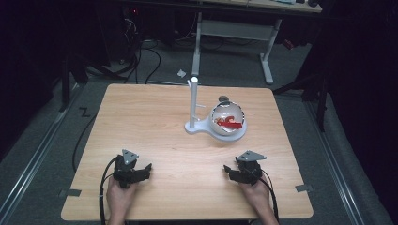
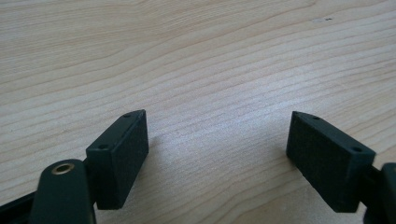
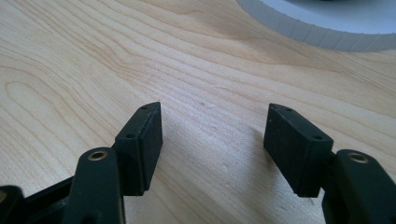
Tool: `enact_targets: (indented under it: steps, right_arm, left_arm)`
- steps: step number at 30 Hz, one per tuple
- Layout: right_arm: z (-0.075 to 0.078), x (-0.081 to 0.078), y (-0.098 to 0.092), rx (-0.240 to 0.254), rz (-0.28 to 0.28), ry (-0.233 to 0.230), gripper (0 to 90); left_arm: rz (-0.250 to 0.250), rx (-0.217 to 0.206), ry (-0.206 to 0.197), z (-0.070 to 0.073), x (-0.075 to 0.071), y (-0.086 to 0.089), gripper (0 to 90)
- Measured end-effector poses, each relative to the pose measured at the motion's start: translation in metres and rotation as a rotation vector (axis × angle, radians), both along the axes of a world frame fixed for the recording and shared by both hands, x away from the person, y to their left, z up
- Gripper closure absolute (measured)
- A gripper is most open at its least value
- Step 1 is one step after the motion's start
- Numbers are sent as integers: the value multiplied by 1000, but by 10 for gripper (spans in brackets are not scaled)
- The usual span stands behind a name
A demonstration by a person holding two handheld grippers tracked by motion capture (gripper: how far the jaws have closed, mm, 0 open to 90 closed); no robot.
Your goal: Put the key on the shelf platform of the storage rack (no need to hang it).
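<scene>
On the wooden table (image 1: 155, 117) a white stand (image 1: 193, 105) with a thin upright post carries a round bowl (image 1: 228, 121) that holds something red (image 1: 231, 123). My left gripper (image 1: 141, 169) rests near the front edge at the left, held by a hand. In the left gripper view its jaws (image 2: 217, 147) stand wide apart over bare wood with nothing between them. My right gripper (image 1: 231, 171) rests near the front edge at the right, well short of the bowl. Its jaws (image 3: 215, 135) are open and empty, and the stand's white base rim (image 3: 322, 28) lies ahead.
A grey desk frame (image 1: 263, 33) and loose cables (image 1: 150, 56) stand on the floor beyond the table's far edge. Metal clips (image 1: 70, 192) sit at the front corners. Bare wood lies between the grippers and the stand.
</scene>
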State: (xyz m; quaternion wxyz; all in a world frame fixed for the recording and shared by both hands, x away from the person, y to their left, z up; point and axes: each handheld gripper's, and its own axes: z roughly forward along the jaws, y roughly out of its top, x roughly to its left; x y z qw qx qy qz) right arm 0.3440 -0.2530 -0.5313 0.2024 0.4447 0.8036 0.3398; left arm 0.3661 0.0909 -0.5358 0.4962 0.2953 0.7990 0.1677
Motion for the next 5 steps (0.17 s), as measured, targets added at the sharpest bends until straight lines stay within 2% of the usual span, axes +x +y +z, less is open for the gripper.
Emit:
enact_targets:
  steps: [5]
  right_arm:
    - [0, -2, -1, 2, -2, 3, 378]
  left_arm:
    - [1, -1, 0, 0, 0, 0, 212]
